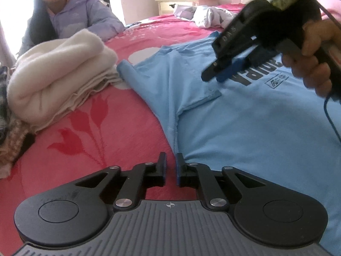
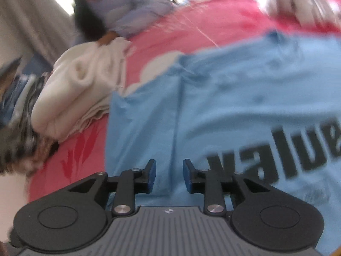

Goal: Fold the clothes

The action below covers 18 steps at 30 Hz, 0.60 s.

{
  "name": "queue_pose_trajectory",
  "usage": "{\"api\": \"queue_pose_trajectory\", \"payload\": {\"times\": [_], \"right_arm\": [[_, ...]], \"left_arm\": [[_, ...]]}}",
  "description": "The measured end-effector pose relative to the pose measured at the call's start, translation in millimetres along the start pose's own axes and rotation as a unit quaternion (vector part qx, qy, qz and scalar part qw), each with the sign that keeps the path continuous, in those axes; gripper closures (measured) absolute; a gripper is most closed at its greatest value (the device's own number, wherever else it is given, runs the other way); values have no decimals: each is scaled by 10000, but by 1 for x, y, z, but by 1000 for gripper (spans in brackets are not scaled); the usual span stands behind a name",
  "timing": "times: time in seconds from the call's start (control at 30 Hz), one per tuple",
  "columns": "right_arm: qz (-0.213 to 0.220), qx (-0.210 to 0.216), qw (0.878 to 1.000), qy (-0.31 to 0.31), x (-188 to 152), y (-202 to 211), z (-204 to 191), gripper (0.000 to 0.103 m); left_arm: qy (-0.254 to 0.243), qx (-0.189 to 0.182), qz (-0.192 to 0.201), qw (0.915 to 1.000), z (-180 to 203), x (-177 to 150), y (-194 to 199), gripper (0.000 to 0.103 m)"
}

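Observation:
A light blue T-shirt (image 1: pixel 245 117) with black lettering lies spread on a pink flowered bedspread (image 1: pixel 106 140), one sleeve reaching toward the upper left. My left gripper (image 1: pixel 171 167) sits low at the shirt's left side seam. Its jaws stand a narrow gap apart, and only bedspread shows between them. A hand holds my right gripper (image 1: pixel 213 76) above the shirt's chest near the print, tips slightly parted and empty. In the blurred right wrist view the right gripper (image 2: pixel 169 173) is open over the blue T-shirt (image 2: pixel 213 106), nothing between its pads.
A folded cream garment (image 1: pixel 57 74) lies left of the shirt's sleeve. A person in a lilac jacket (image 1: pixel 85 15) sits behind it. A pile of loose pale clothes (image 1: pixel 208 15) lies at the far side of the bed. Patterned fabric (image 1: pixel 8 140) lies at the left edge.

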State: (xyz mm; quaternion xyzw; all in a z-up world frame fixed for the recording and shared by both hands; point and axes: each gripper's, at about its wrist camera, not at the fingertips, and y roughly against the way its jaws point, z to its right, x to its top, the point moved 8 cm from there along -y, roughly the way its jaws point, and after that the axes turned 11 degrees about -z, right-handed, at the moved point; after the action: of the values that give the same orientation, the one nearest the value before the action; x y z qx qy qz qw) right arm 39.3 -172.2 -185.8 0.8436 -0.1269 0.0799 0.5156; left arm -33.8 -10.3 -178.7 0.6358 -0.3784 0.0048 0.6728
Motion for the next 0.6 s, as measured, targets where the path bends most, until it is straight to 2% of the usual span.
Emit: {"api": "queue_pose_trajectory", "payload": {"times": [0.13, 0.2, 0.33, 0.6], "right_arm": [[-9, -14, 9999, 164, -2, -9, -3, 74], [2, -109, 9992, 375, -3, -7, -10, 101], [143, -202, 9985, 489, -6, 9, -15, 101], [-3, -461, 9968, 650, -18, 2, -2, 100]], "left_arm": [[-86, 73, 95, 9999, 3, 6, -7, 83], [-66, 79, 143, 9998, 3, 6, -5, 84], [-3, 137, 173, 9998, -1, 2, 0, 94], [-46, 154, 28, 9999, -5, -4, 1, 94]]}}
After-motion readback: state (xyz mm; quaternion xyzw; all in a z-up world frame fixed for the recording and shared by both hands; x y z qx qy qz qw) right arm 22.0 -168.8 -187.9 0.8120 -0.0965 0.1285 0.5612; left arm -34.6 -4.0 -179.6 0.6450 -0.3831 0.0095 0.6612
